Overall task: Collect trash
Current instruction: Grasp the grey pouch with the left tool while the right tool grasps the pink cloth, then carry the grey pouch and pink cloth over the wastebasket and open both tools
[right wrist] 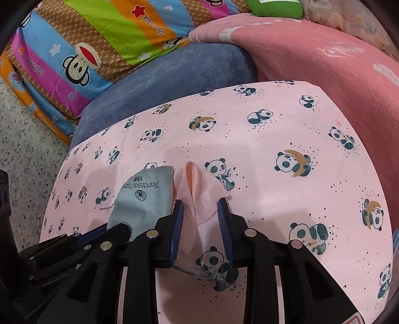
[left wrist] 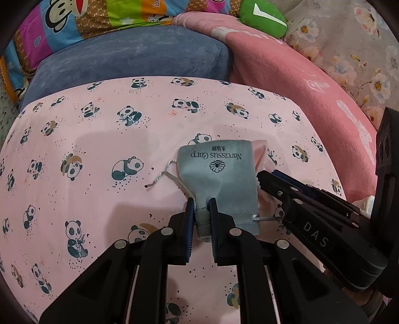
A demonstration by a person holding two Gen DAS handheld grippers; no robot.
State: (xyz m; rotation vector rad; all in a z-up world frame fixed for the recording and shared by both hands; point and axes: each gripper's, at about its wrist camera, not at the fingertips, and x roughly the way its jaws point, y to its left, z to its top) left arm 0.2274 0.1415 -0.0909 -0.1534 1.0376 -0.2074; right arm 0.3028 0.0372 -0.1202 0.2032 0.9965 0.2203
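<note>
- In the left wrist view, a colourful cartoon quilt [left wrist: 82,17] is lying across the upper left of the frame, with a blue cushion [left wrist: 134,57] just below it.
- A pink panda-print sheet [left wrist: 99,139] is covering the surface through the middle.
- The left gripper [left wrist: 201,206], at lower centre, is clenching its jaws on the bunched drawstring end of a grey "Narcissus Carp" pouch [left wrist: 222,179], which is lying on the sheet just right of centre.
- A pale pink cloth [right wrist: 197,189] is lying against the pouch's right side.
- The right gripper [right wrist: 200,208] is sitting at lower centre of the right wrist view, its 2 jaws straddling that cloth with gaps showing, not pressing it.
- A pink blanket [left wrist: 299,82] is filling the upper right.
</note>
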